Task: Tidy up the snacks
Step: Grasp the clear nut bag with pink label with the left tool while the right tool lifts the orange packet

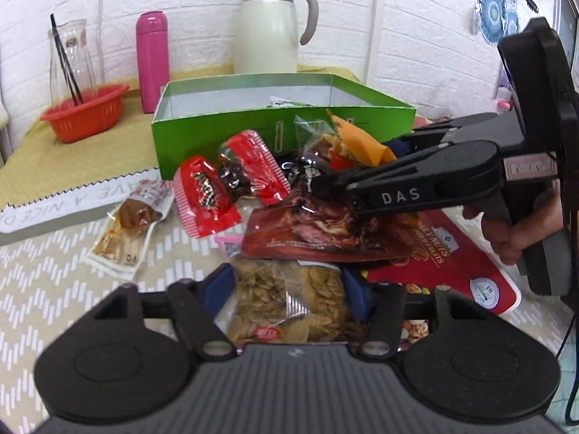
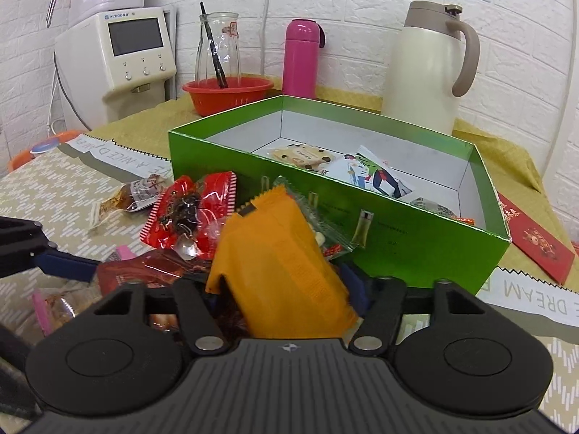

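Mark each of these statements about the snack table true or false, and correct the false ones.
1. The green cardboard box already holds some snack packets. True.
2. The pink cylindrical bottle lies on its side. False: it stands upright.
3. An orange foil packet sits between the right gripper's fingers. True.
4. The cream thermos jug stands inside the box. False: it stands behind it.
5. The red plastic basket is empty. False: a glass carafe stands in it.

orange packet point(image 2: 286, 271) hides right fingertips; dispenser point(image 2: 115, 54) cropped
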